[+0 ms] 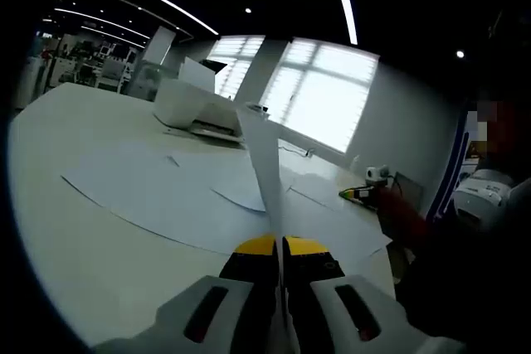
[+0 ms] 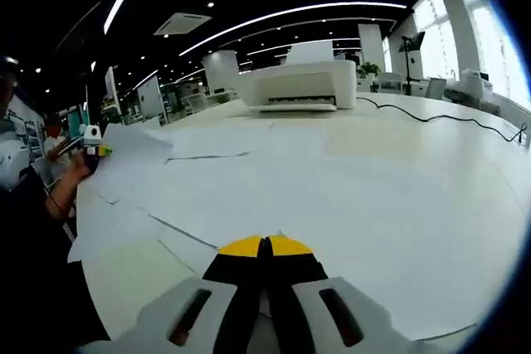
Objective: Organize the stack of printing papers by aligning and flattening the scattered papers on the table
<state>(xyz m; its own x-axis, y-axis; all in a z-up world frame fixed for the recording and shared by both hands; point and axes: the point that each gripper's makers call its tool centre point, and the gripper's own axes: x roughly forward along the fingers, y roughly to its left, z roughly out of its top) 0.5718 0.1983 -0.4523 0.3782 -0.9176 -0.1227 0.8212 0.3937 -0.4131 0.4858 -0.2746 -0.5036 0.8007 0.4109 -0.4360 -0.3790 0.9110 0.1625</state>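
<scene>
l fingers point(image 1: 278, 248) clamped on sheet point(image 1: 264, 163) standing edge-on, long axis away, r fingers point(image 2: 265, 246) closed, empty

Thin matt white paper sheets point(image 1: 166, 184) – smooth, one sheet point(image 1: 264, 163) pinched upright, stiff-looking. Table point(image 2: 398, 196) smooth, pale, faint sheen. Printer point(image 2: 300, 84) white plastic, semi-gloss. Left gripper point(image 1: 278, 248) – yellow tips, black and grey moulded plastic, matt
</scene>
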